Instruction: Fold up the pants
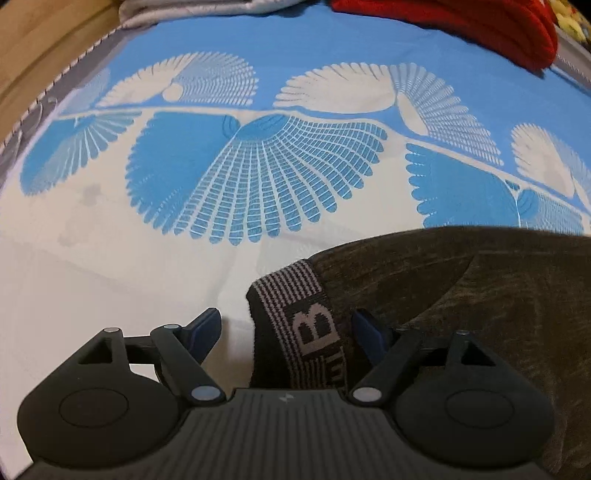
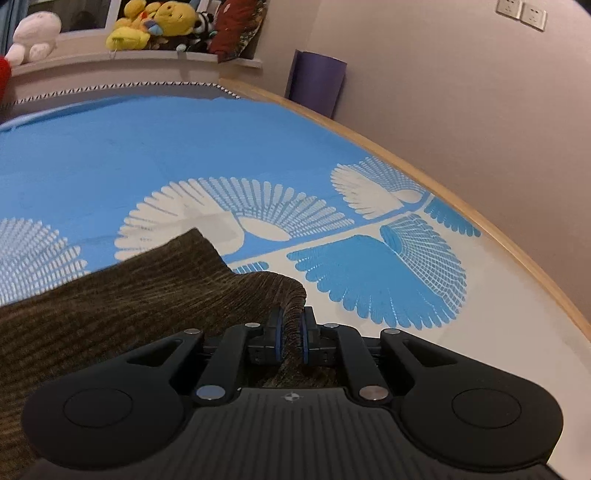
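Note:
Dark olive-brown knit pants [image 1: 461, 295] lie on the bed. Their striped waistband with a letter B [image 1: 306, 317] sits between the fingers of my left gripper [image 1: 288, 325], which is open around it; the left finger is off the cloth over the sheet, the right finger is over the pants. In the right wrist view the pants [image 2: 110, 306] spread to the left, and my right gripper [image 2: 290, 332] is shut on a raised fold of their edge, pinched between the blue pads.
The bed has a blue and white fan-patterned sheet [image 1: 240, 177] with a wooden frame edge [image 2: 480, 214]. A red garment [image 1: 498, 26] lies at the far end. Plush toys [image 2: 159, 22] sit on a ledge, and a purple rolled mat [image 2: 317, 81] leans against the wall.

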The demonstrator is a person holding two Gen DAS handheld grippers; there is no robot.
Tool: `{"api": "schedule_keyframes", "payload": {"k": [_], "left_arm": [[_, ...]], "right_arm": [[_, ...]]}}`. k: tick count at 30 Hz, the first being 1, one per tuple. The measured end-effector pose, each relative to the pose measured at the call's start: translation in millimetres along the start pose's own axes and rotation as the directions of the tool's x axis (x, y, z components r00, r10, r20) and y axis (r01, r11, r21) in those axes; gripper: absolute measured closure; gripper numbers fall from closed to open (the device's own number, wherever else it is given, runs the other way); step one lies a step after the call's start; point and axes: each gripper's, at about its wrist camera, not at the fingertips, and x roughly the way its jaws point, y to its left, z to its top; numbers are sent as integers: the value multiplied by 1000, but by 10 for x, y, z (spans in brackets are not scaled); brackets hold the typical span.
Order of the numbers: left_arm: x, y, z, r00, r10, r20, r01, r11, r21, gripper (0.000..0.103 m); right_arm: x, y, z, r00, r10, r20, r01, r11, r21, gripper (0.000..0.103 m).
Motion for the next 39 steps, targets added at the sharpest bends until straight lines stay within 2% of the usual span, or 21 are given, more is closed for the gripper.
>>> {"api": "schedule_keyframes", "payload": {"k": [2, 6, 7, 9, 10, 12, 13, 17, 21, 26, 29, 32, 34, 36, 38, 39], "left_arm": [[83, 17, -12, 998, -62, -11, 61, 997, -41, 37], [51, -9, -4, 996, -61, 70, 64, 997, -41, 58], [9, -26, 8, 992, -53, 116, 57, 998, -34, 59], [-77, -124, 25, 981, -21, 191, 17, 1000, 20, 58], [-104, -177, 37, 980, -1, 199, -8, 999, 41, 55], [-127, -223, 73, 985, 22, 168, -28, 999, 30, 49], [-160, -222, 88, 987, 14, 160, -18, 1000, 22, 48], [-413, -167, 98, 978, 10, 207, -12, 1000, 5, 48], [-700, -52, -18, 977, -40, 210, 51, 998, -47, 48], [-1028, 172, -273, 993, -57, 105, 74, 984, -163, 48], [-1281, 300, -453, 994, -60, 92, 74, 985, -158, 48], [-1516, 458, -720, 986, -123, 116, 142, 976, -168, 48], [-1530, 555, -931, 982, -157, 104, 175, 967, -186, 47], [-1431, 607, -1126, 984, -169, 61, 177, 969, -174, 47], [-1289, 592, -1245, 991, -133, -36, 129, 987, -93, 47], [-1257, 578, -1294, 993, -110, -45, 107, 993, -53, 47]], "right_arm": [[41, -12, -29, 1000, 0, -20, 0, 1000, 2, 93], [32, -64, -66, 995, 19, -96, -16, 999, 35, 87], [-14, -88, -56, 995, 25, -97, -21, 999, 47, 86], [-152, -144, -19, 996, 39, -84, -33, 997, 73, 76], [-228, -173, 2, 997, 40, -73, -33, 996, 82, 72], [-401, -231, 41, 998, 41, -51, -35, 994, 104, 54], [-498, -267, 54, 998, 52, -37, -47, 992, 116, 53], [-918, -443, 76, 994, 111, 6, -111, 984, 143, 53], [-1299, -769, -12, 987, 159, 13, -158, 966, 204, 53], [-1619, -1258, -287, 979, 202, -40, -182, 938, 296, 53], [-1757, -1600, -490, 971, 228, -67, -188, 910, 369, 53], [-1850, -1897, -753, 965, 238, -107, -182, 907, 381, 53], [-1863, -2081, -996, 960, 244, -134, -179, 910, 373, 52], [-1800, -2254, -1226, 943, 238, -233, -139, 916, 375, 52], [-1768, -2457, -1398, 925, 282, -255, -158, 895, 417, 52], [-1765, -2528, -1489, 921, 289, -262, -166, 898, 407, 50]]}}
